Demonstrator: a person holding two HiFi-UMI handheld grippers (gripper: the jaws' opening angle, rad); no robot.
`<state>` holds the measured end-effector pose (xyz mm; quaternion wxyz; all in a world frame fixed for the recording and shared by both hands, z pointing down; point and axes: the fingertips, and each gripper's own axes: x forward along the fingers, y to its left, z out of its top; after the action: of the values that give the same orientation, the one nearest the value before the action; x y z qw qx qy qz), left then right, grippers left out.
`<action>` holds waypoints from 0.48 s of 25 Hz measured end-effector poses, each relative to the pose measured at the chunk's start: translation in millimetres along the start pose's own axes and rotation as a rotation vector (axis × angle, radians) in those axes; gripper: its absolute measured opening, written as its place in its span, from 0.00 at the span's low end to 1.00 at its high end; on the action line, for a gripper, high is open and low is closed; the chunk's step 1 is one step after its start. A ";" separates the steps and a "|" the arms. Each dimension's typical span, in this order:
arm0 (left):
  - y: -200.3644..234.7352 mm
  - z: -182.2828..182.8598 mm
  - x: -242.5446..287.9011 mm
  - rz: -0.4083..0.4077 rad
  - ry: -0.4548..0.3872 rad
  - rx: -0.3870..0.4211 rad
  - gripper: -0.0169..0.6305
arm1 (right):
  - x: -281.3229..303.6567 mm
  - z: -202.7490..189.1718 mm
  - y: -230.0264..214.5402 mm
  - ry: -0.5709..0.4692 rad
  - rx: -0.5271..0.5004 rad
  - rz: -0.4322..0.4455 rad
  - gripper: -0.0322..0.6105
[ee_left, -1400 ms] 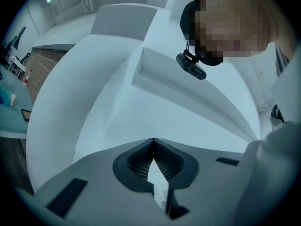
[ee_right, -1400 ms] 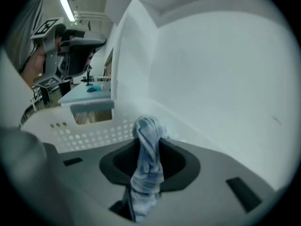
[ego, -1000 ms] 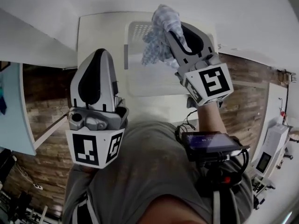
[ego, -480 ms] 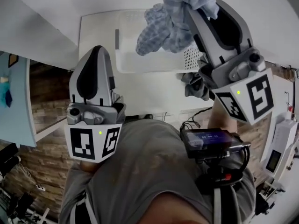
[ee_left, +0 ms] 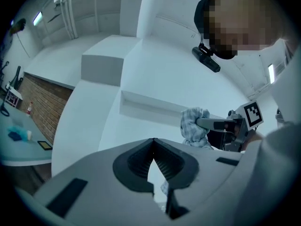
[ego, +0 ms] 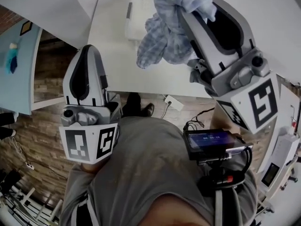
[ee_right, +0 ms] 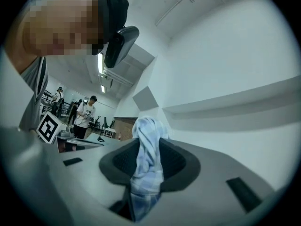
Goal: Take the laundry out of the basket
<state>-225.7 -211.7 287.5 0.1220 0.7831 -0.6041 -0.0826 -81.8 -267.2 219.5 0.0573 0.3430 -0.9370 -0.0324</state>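
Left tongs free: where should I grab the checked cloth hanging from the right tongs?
Probably the loose lower fold of the checked cloth, which hangs clear of the right tongs; bring the left tongs in from the person's left, the open side.

- White table (ego: 115, 55): top fills the far middle of the head view.
- Floor (ego: 37, 140): brick pattern, near and left of the table.
- Light-blue tabletop (ego: 21, 74): far left, with a small blue object (ego: 11, 61) on it.
- White power strip (ego: 172, 102): on the floor with its cable, just off the table's near edge.
- Black screen unit (ego: 214, 142): on the wearer's right front, cables under it.
- Right gripper view: a person (ee_right: 84, 117) stands far back under ceiling light strips (ee_right: 101, 62).
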 end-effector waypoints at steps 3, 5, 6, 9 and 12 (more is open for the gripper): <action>10.1 -6.1 -7.8 0.057 0.026 0.009 0.04 | 10.9 -21.6 15.9 0.015 0.042 0.064 0.23; 12.7 -6.1 -9.0 0.079 0.032 0.014 0.04 | 15.2 -32.1 23.7 0.021 0.066 0.090 0.23; 12.2 -4.9 -7.7 0.084 0.033 0.013 0.04 | 16.5 -35.7 25.8 0.023 0.074 0.097 0.23; 8.7 -2.4 -1.8 0.093 0.044 -0.008 0.04 | 15.6 -49.9 30.4 0.055 0.096 0.101 0.23; 9.2 -4.7 -2.6 0.099 0.054 -0.036 0.04 | 11.6 -67.6 43.9 0.084 0.120 0.099 0.23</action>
<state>-233.6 -211.0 294.7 0.1565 0.7518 -0.6371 -0.0660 -109.9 -242.6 291.9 0.0773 0.3003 -0.9498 0.0413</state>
